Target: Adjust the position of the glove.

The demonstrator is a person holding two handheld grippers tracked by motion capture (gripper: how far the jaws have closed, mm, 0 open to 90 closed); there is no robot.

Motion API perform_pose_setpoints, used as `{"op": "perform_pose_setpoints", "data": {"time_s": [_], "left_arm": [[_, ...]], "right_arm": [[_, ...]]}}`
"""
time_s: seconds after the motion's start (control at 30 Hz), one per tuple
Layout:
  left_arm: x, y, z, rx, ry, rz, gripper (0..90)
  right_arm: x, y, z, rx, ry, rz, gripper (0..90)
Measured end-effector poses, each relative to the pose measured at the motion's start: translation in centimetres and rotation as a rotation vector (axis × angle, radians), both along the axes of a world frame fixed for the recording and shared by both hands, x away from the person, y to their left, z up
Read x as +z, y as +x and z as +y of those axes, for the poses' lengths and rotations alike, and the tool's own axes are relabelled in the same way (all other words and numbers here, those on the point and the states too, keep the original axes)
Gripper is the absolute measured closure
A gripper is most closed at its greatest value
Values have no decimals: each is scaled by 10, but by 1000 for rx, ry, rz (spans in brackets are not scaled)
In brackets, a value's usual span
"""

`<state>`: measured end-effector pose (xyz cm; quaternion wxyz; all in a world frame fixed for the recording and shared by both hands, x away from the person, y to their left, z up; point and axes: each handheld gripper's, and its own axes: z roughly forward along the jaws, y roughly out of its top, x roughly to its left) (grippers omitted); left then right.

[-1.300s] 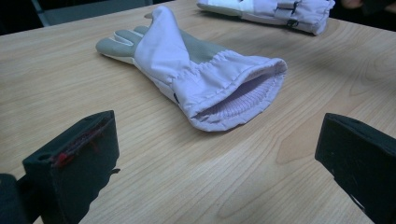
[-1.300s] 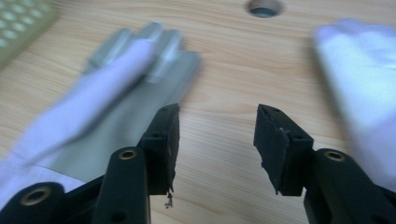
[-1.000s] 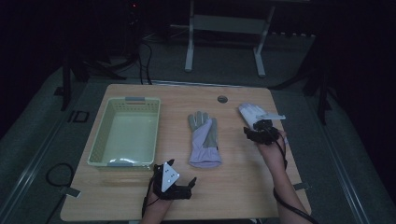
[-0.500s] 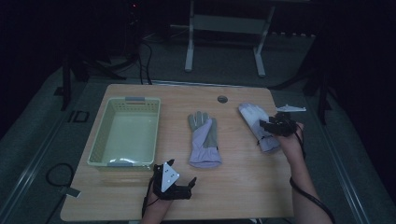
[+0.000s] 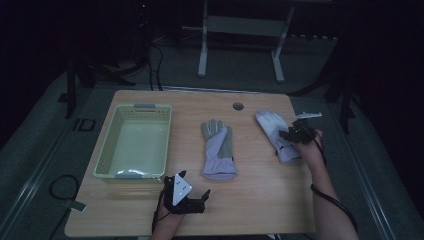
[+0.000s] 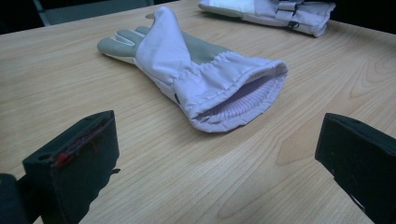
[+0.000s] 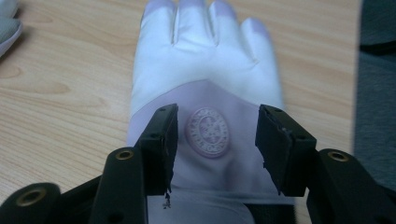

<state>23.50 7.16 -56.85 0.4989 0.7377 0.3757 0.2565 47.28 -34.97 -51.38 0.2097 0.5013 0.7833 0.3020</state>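
Right gripper view: white glove (image 7: 205, 70) lies under parted fingers (image 7: 161, 135).

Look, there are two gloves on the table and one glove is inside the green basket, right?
Not quite. The basket has nothing in it. The high view shows both gloves lying on the table: the middle glove beside the basket, and the right glove under the right gripper.
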Motion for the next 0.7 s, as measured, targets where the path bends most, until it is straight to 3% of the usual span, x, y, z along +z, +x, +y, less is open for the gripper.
{"op": "perform_pose_setpoints", "data": {"time_s": [0.13,0.27,0.37,0.57,0.7], "left_arm": [[0,0,0,1,3,1,0],[0,0,0,1,3,2,0],[0,-1,0,1,1,-3,0],[0,-1,0,3,-3,-5,0],[0,-1,0,2,-1,-3,0]], "right_arm": [[-13,6,0,11,-1,36,499],[-21,9,-3,25,59,65,567],[-23,6,-1,55,37,52,626],[-20,4,6,9,26,69,706],[-14,-1,7,-64,90,101,770]]}}
